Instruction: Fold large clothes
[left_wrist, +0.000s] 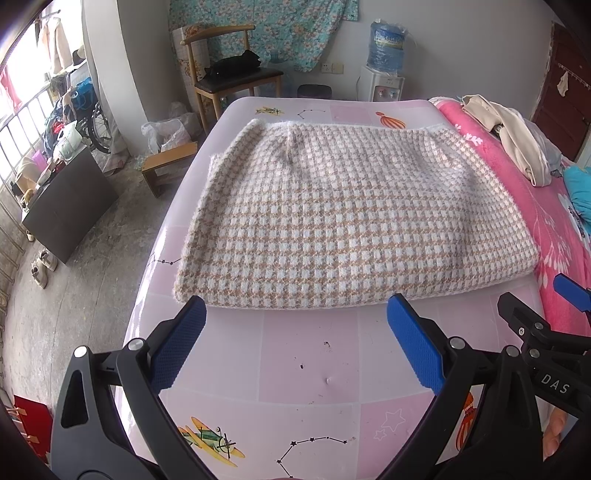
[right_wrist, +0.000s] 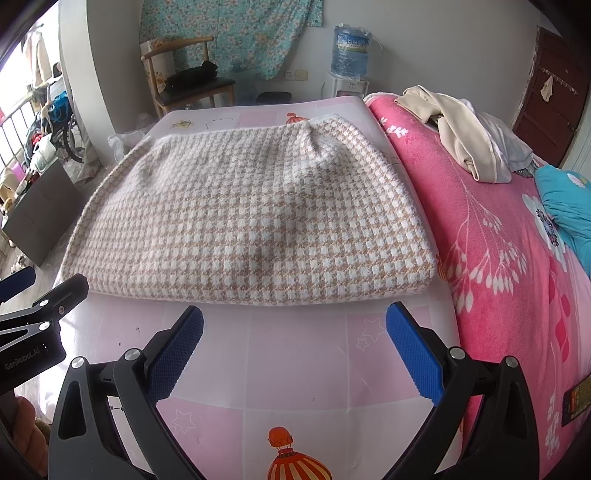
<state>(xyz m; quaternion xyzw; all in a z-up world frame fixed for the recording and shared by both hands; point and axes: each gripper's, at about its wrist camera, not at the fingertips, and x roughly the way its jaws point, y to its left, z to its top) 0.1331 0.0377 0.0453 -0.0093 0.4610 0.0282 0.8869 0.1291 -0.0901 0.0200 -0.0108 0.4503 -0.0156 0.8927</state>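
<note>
The folded sweater (left_wrist: 343, 218) lay at twelve o'clock; left claw (left_wrist: 295, 347) and right claw (right_wrist: 294, 350) were spread, empty.

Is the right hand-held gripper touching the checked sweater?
Apart. In the right wrist view, bare pink mat shows between the open right hand-held gripper and the folded tan-and-white checked knit sweater.

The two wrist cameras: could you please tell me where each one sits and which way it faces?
Left wrist: on the left gripper, facing the folded checked garment on the pink mat; the right gripper shows alongside.
Right wrist: on the right gripper, same garment ahead, pink blanket beside; left gripper alongside.
Shared: garment, mat, chair, both grippers open.
</note>
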